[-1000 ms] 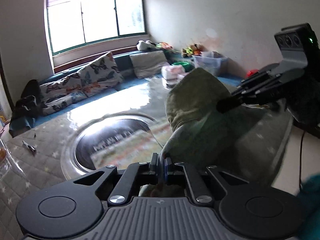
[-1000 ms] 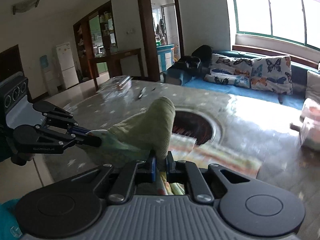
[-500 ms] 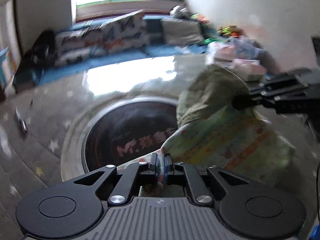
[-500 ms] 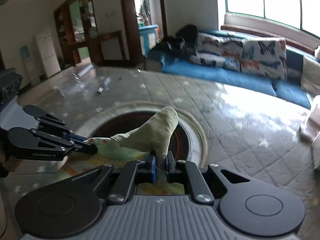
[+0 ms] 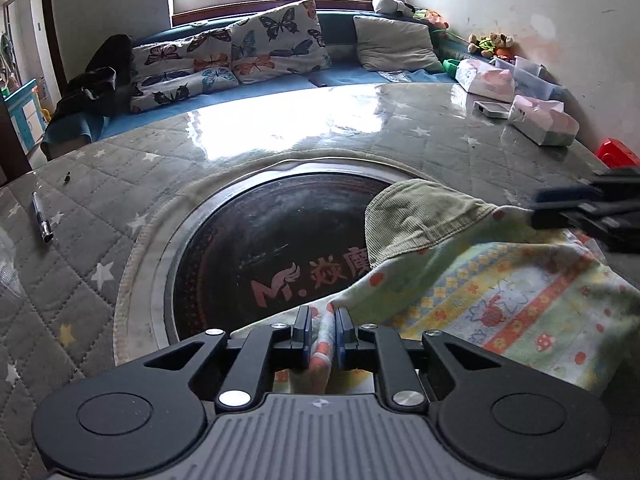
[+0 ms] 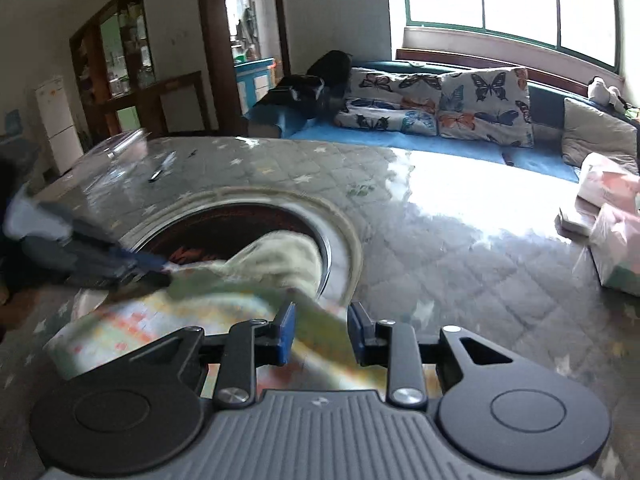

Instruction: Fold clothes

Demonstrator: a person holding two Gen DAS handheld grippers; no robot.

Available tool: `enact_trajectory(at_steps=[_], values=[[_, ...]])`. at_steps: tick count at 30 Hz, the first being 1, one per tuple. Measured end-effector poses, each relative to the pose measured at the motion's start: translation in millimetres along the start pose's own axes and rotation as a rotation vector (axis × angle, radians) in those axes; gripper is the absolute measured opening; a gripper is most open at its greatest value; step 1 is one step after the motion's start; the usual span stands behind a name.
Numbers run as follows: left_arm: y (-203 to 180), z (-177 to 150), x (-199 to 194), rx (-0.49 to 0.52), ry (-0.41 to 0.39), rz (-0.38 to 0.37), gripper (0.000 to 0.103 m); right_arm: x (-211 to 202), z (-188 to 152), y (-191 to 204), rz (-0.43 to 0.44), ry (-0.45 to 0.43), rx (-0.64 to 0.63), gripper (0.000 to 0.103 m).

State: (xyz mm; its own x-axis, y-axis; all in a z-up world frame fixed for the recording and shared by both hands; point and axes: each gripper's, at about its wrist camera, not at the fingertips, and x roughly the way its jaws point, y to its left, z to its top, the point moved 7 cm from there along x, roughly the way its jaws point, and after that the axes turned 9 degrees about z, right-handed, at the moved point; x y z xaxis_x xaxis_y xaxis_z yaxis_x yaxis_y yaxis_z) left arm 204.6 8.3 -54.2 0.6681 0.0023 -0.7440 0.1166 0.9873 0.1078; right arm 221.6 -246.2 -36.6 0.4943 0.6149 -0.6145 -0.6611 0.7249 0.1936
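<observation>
Left gripper (image 5: 322,330) pinches garment (image 5: 500,292) beside "M" logo (image 5: 280,286).

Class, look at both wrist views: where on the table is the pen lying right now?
The pen lies on the quilted star-print table cover at the far left of the left wrist view, left of the round black inset.
</observation>
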Motion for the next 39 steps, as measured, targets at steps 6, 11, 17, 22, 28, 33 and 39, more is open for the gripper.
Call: enact_trajectory(at_steps=[6,11,17,22,28,33,39], values=[[4,7,8,0.001,-0.017,0.073,0.015,-2,-28,-20,-0.03,0.029,0.082,0.019],[15,7,10,-0.023,-0.009,0.116,0.015,-11,-22,-30,-0.076,-0.004,0.101,0.012],[-4,18,-17,-0.055,-0.072,0.03,0.015,-5,4,-11,-0.006,-0.038,0.078,0.012],[-43,25,-20,-0.04,-0.071,-0.077,0.016,31,12,6,0.039,0.014,0.053,0.014],[-64,28,6,-0.044,-0.037,-0.089,0.027,53,9,-11,-0.011,0.046,0.1,0.031],[-60,28,19,-0.078,-0.026,-0.096,0.028,35,6,-14,-0.035,0.024,0.091,0.033],[-68,25,-3,-0.074,-0.066,-0.115,0.034,16,-1,3,-0.001,0.02,0.047,0.033]])
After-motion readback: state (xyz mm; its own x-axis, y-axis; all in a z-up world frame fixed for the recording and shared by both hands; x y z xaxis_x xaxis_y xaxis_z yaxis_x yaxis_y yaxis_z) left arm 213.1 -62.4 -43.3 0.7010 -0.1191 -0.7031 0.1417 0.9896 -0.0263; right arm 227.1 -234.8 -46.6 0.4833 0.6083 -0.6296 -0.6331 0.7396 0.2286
